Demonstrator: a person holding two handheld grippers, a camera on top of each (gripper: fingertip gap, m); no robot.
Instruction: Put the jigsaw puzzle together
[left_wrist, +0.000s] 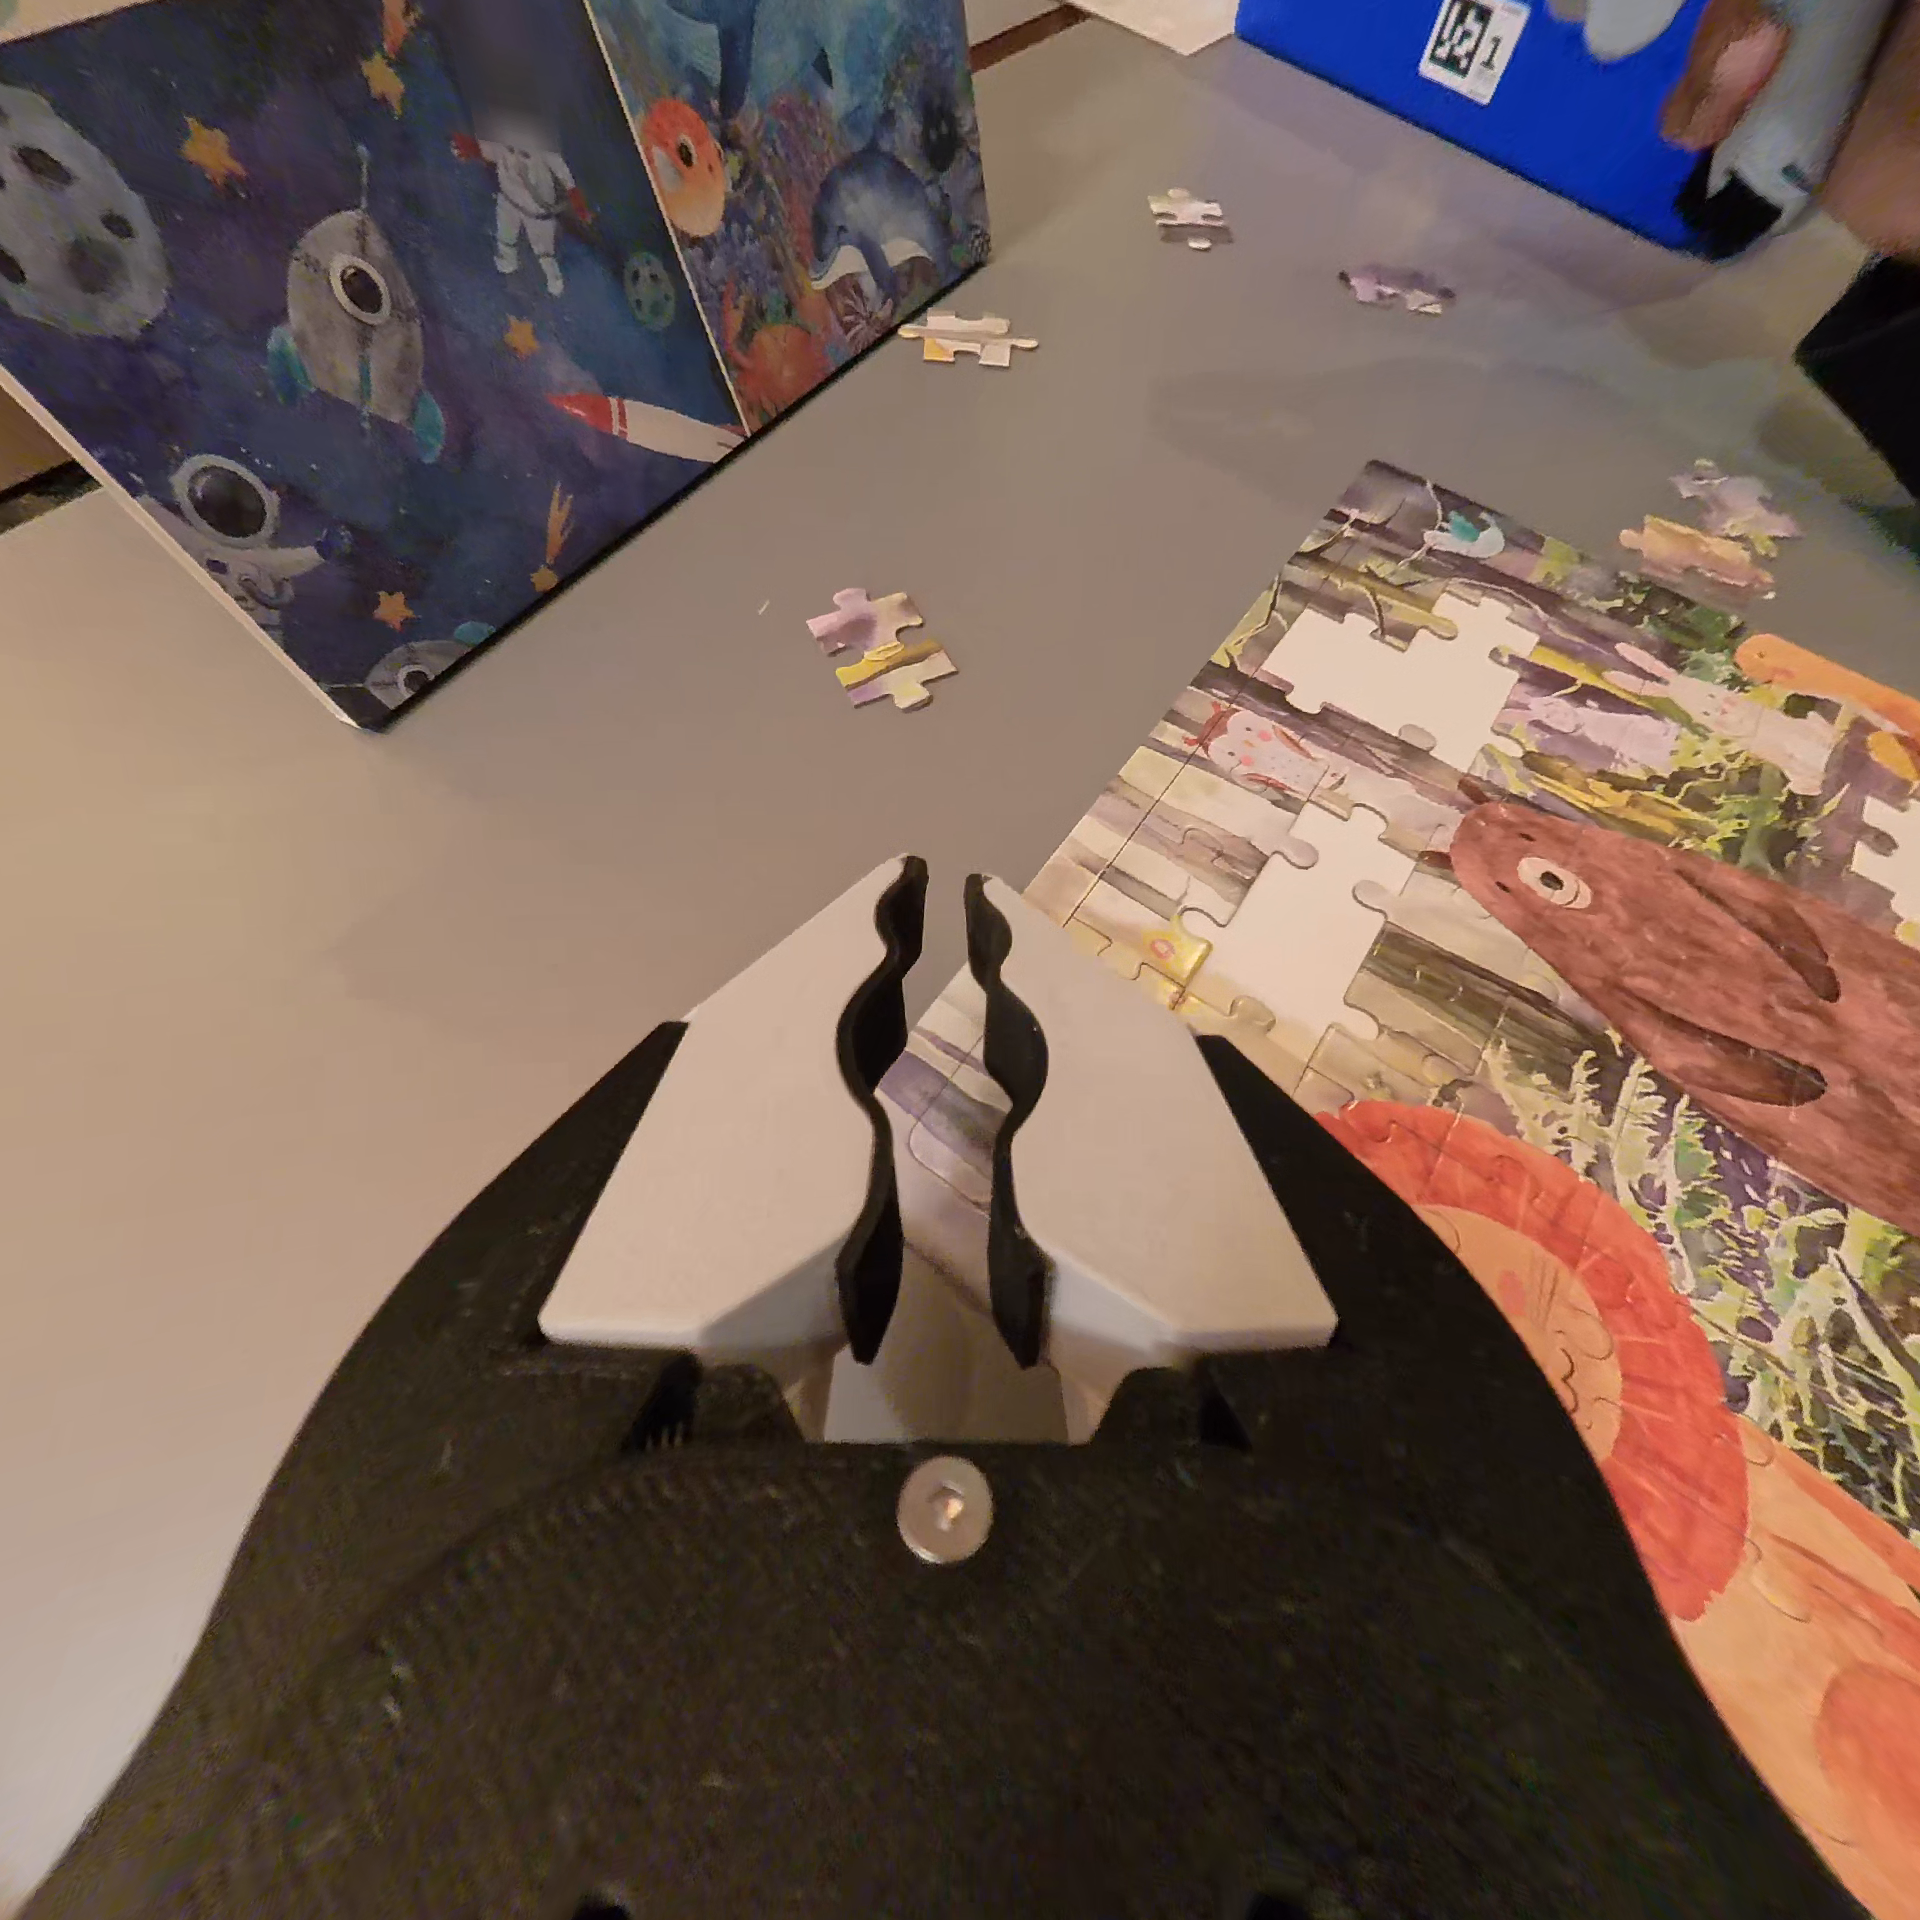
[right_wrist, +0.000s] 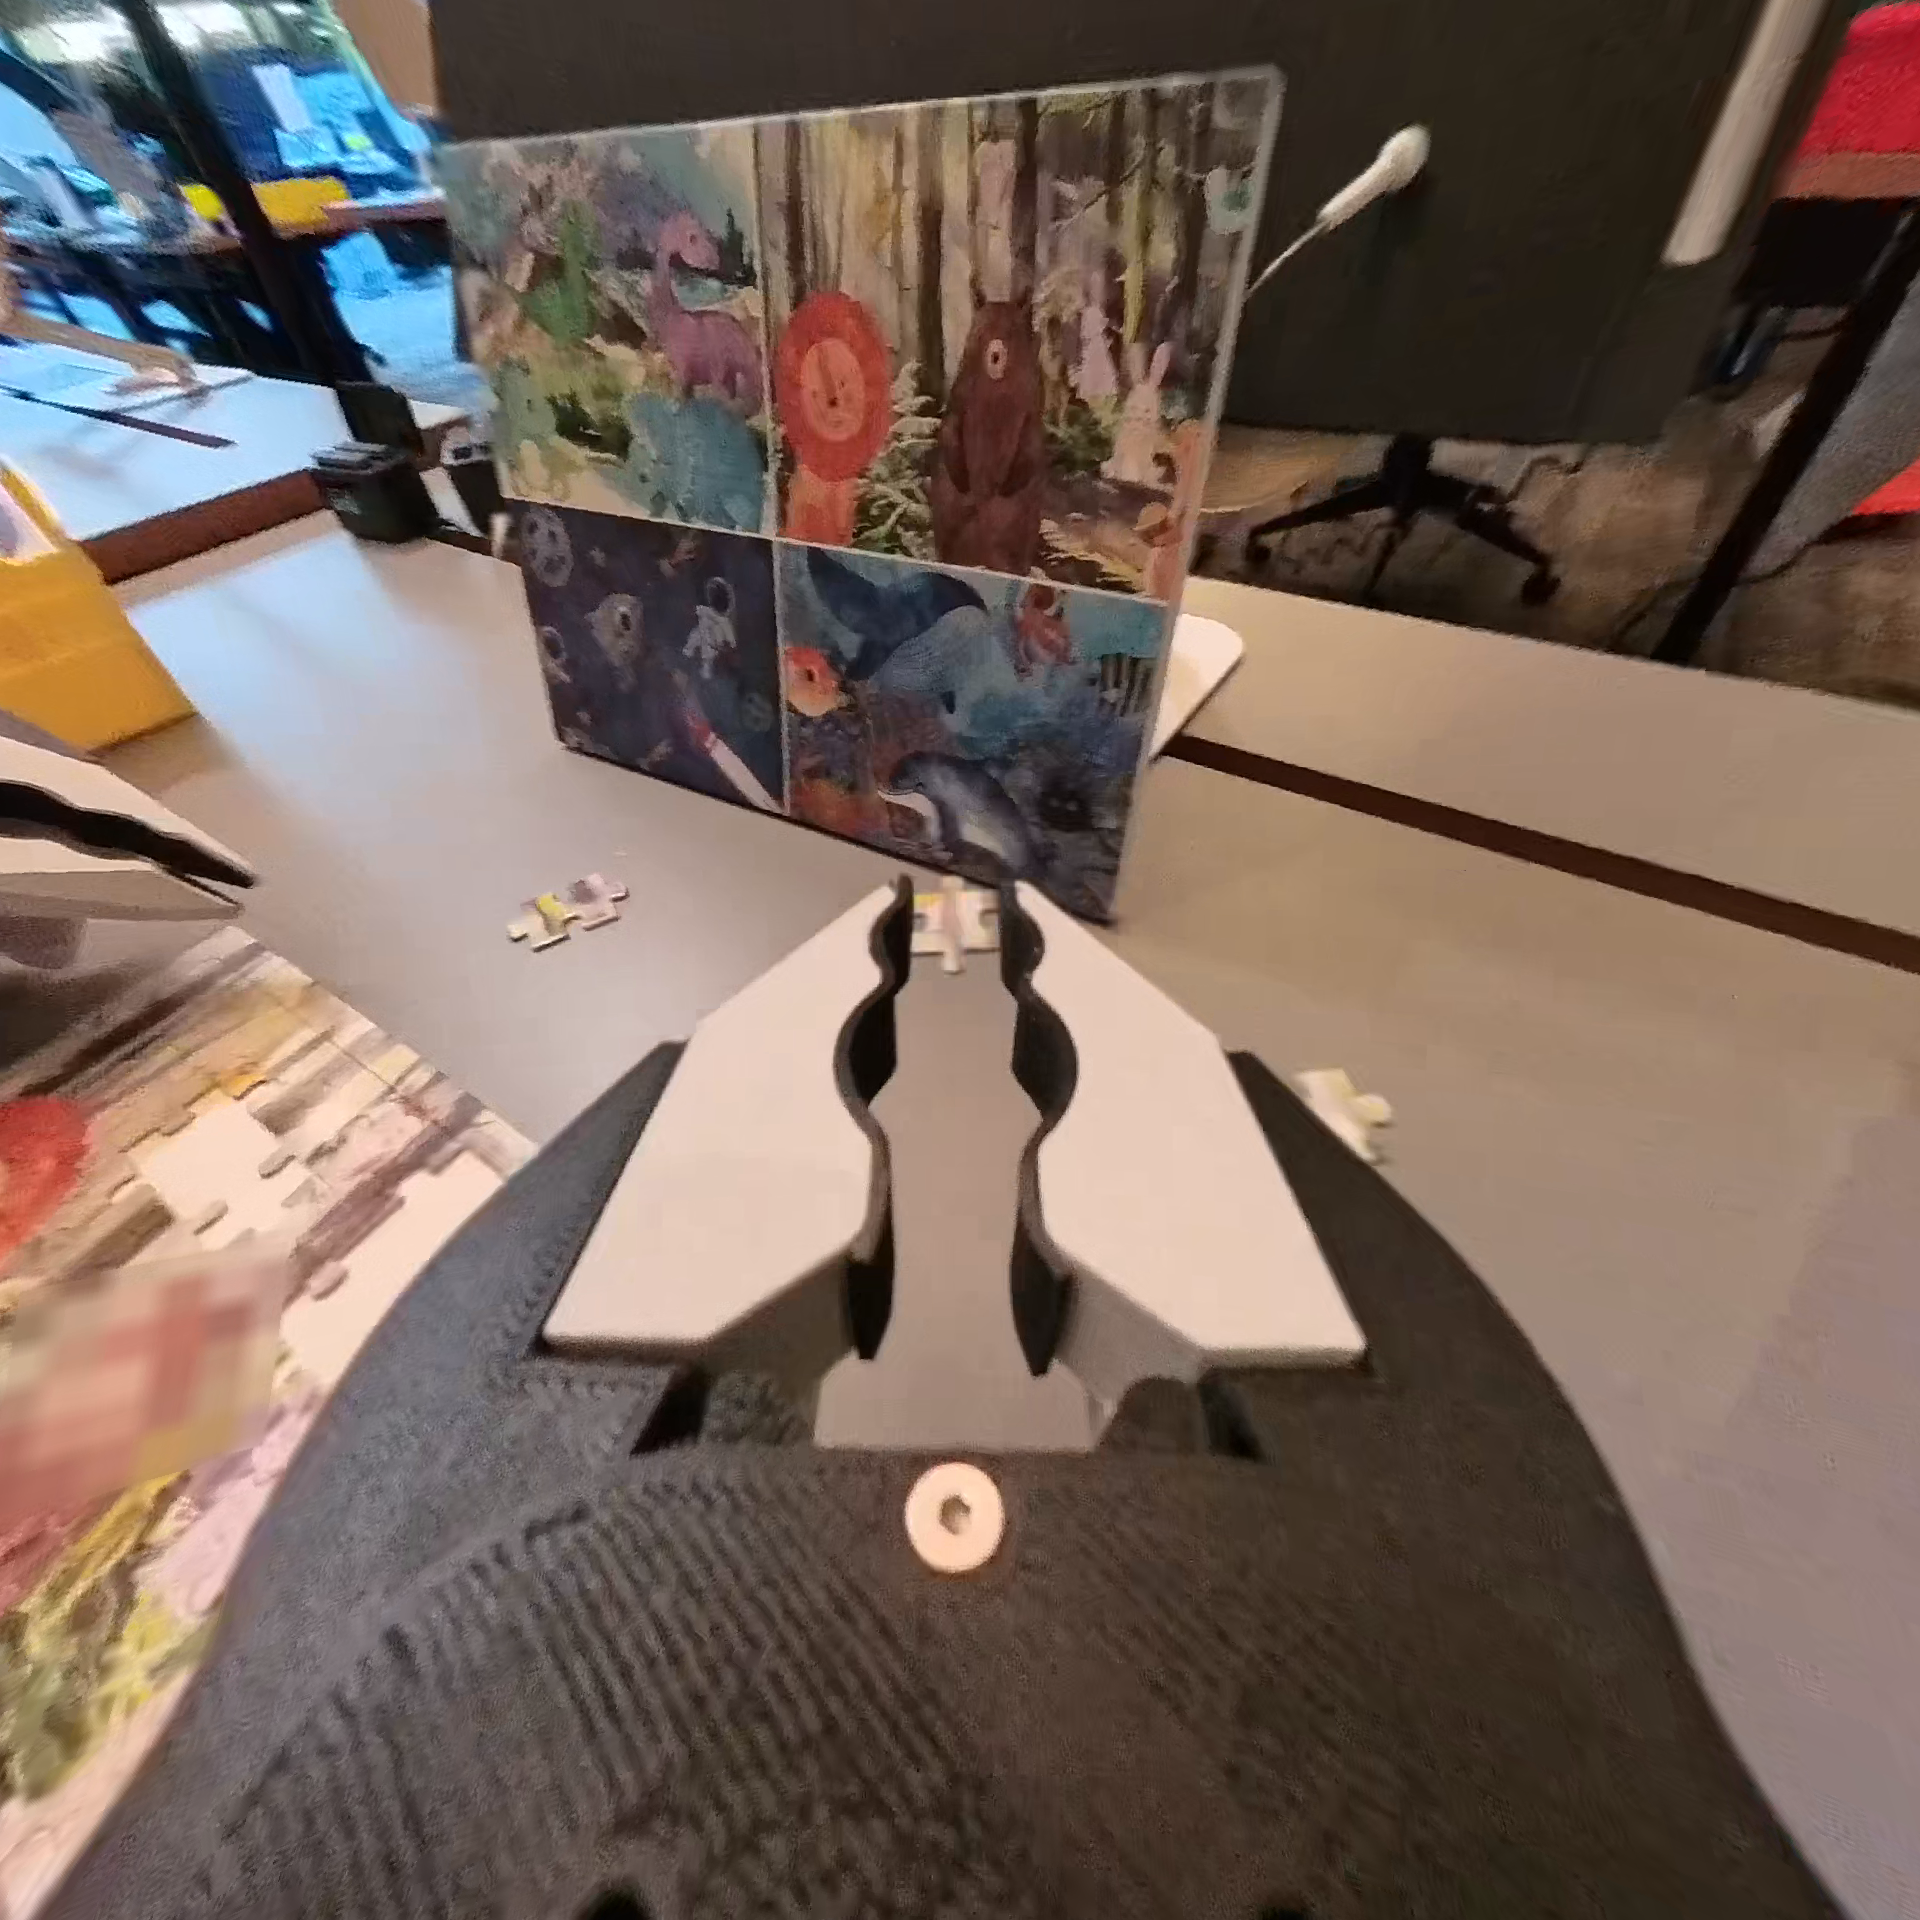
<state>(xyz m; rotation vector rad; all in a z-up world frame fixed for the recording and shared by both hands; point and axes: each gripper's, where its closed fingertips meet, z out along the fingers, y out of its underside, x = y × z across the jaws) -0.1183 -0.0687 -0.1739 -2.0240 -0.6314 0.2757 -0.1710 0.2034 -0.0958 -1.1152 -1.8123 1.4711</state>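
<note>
- the left gripper (left_wrist: 943, 891), black body with pale grey fingers and wavy black pads, hovers over the near-left corner of the partly assembled cardboard jigsaw puzzle (left_wrist: 1538, 1039); its jaws stand a narrow slit apart with nothing between them.
- that puzzle lies flat on the grey table (left_wrist: 364, 987), showing a brown bear, an orange lion mane and green foliage, with several white gaps where pieces are missing.
- loose puzzle pieces lie scattered on the table: a purple-and-yellow joined pair (left_wrist: 883, 649) left of the puzzle, a yellow-white piece (left_wrist: 968, 339) farther off beside the box, two pale purple pieces (left_wrist: 1192, 218) (left_wrist: 1397, 286) far right, and a small cluster (left_wrist: 1704, 530) touching the puzzle's far edge.
- a tall cardboard puzzle box printed with space and sea scenes (left_wrist: 447, 312) stands far left, well apart from the puzzle.
- a blue box with a black-and-white marker sticker (left_wrist: 1455, 94) sits at the far right edge, partly hidden by a blurred shape.
- the right gripper (right_wrist: 956, 904), of the same build, is held above bare table with its jaws moderately apart and empty.
- just beyond its tips lies a yellow-white piece (right_wrist: 951, 930), partly hidden by the fingers; the printed box (right_wrist: 852, 488) stands right behind it.
- another pale piece (right_wrist: 1345, 1112) lies on the right beside the gripper body, and a joined pair (right_wrist: 566, 906) on the left.
- the puzzle (right_wrist: 208, 1195) and the other gripper's fingers (right_wrist: 114, 852) show at the left edge, blurred.
</note>
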